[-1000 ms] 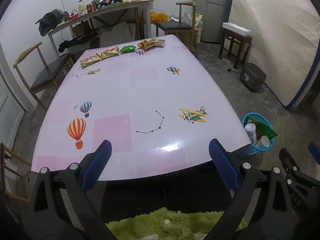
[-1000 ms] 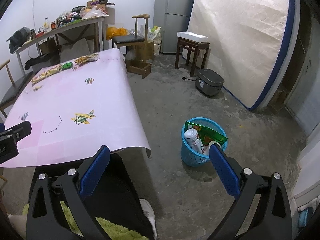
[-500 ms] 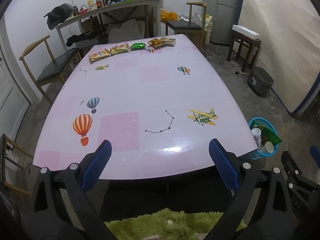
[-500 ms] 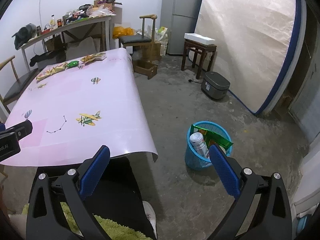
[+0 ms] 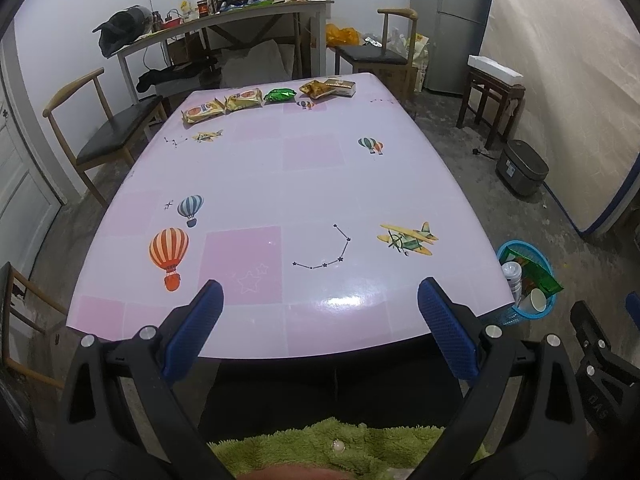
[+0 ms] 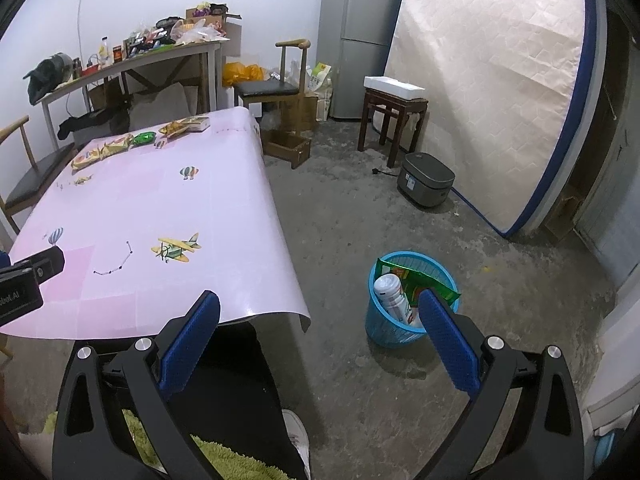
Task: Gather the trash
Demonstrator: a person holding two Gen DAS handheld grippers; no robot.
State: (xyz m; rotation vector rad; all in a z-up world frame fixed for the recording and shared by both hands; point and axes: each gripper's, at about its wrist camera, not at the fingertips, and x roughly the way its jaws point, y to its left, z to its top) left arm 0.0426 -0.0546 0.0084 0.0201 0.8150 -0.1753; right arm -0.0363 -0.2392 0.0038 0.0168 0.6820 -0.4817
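Pink table [image 5: 280, 168], near half bare; blue bin [image 6: 400, 320] lower centre, seemingly near full; snack packets [image 5: 244, 100] rowed at far edge, top centre, awaiting collection; left gripper [image 5: 318, 312] and right gripper [image 6: 320, 316] spread wide, empty, ready to reach

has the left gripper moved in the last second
Yes. The left gripper has swung slightly left: the blue bin has slid toward the view's right edge.
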